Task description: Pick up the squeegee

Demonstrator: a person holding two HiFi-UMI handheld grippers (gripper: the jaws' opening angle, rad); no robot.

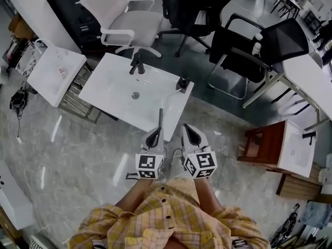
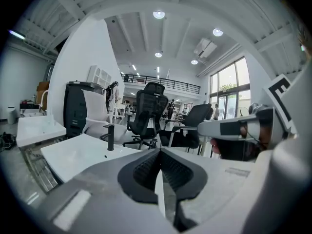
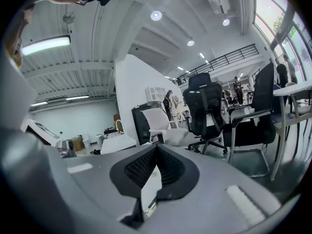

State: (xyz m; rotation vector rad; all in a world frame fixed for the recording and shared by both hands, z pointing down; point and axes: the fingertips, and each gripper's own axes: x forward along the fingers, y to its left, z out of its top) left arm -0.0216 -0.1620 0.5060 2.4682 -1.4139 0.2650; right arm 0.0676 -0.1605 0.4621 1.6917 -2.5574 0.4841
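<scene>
A white basin slab [image 1: 111,95] stands low on the floor ahead of me, with a black tap [image 1: 136,65] at its far edge and a drain hole [image 1: 135,95] in the middle. A thin dark bar [image 1: 160,119] lies over its near edge, just ahead of my left gripper [image 1: 155,134]; I cannot tell whether it is the squeegee. A small black object [image 1: 181,83] stands at the slab's right corner. My right gripper [image 1: 190,130] hovers beside the left one. Both grippers are shut and hold nothing [image 2: 160,152] [image 3: 156,149]. The tap [image 2: 110,136] shows in the left gripper view.
A white office chair [image 1: 124,22] and black chairs [image 1: 259,48] stand behind the basin. A second white basin [image 1: 54,71] sits on a rack at the left. A brown stool [image 1: 262,144] and a desk [image 1: 311,82] are at the right. The floor is polished grey tile.
</scene>
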